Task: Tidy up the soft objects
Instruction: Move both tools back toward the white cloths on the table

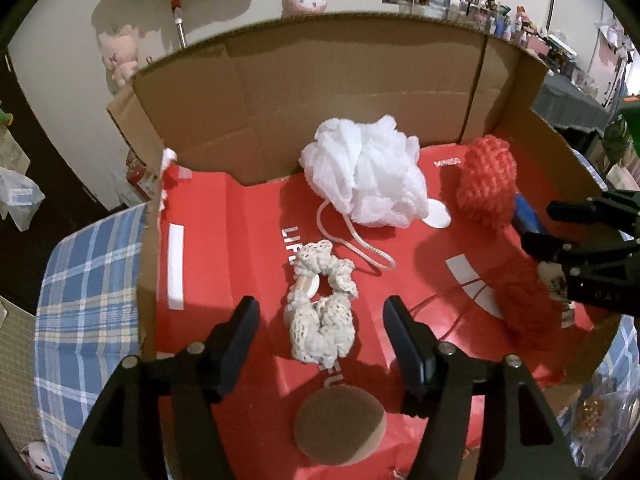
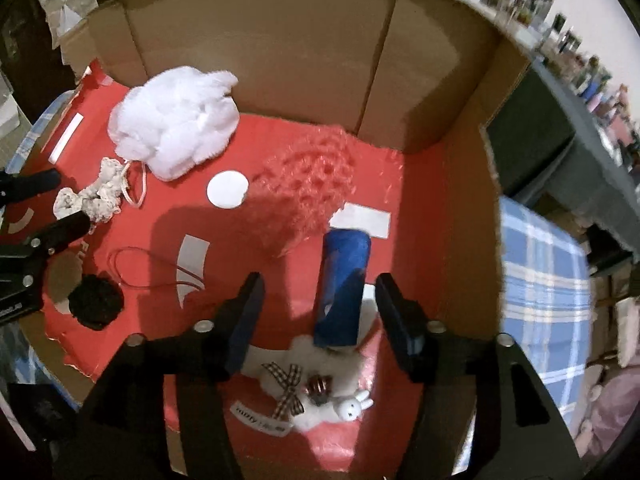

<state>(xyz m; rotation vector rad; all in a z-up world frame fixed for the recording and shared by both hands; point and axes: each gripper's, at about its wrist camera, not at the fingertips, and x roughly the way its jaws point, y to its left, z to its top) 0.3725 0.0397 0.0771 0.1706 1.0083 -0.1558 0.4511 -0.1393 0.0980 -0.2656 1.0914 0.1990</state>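
My left gripper (image 1: 320,316) is open over a cream lace scrunchie (image 1: 322,316), which lies between its fingers on the red floor of a cardboard box (image 1: 352,64). A white mesh bath pouf (image 1: 364,172) sits behind it. A red knitted piece (image 1: 486,176) lies at right. My right gripper (image 2: 320,300) is open and empty, above a blue roll (image 2: 342,284) and a white fluffy rabbit clip (image 2: 320,392). The pouf (image 2: 176,120) and scrunchie (image 2: 92,196) show at left in the right wrist view.
A brown round sponge (image 1: 340,424) lies near the box's front. A white disc (image 2: 227,189), a dark pompom (image 2: 95,300) on a red cord and a blurred red knit (image 2: 308,184) lie on the box floor. A blue plaid cloth (image 1: 88,280) surrounds the box.
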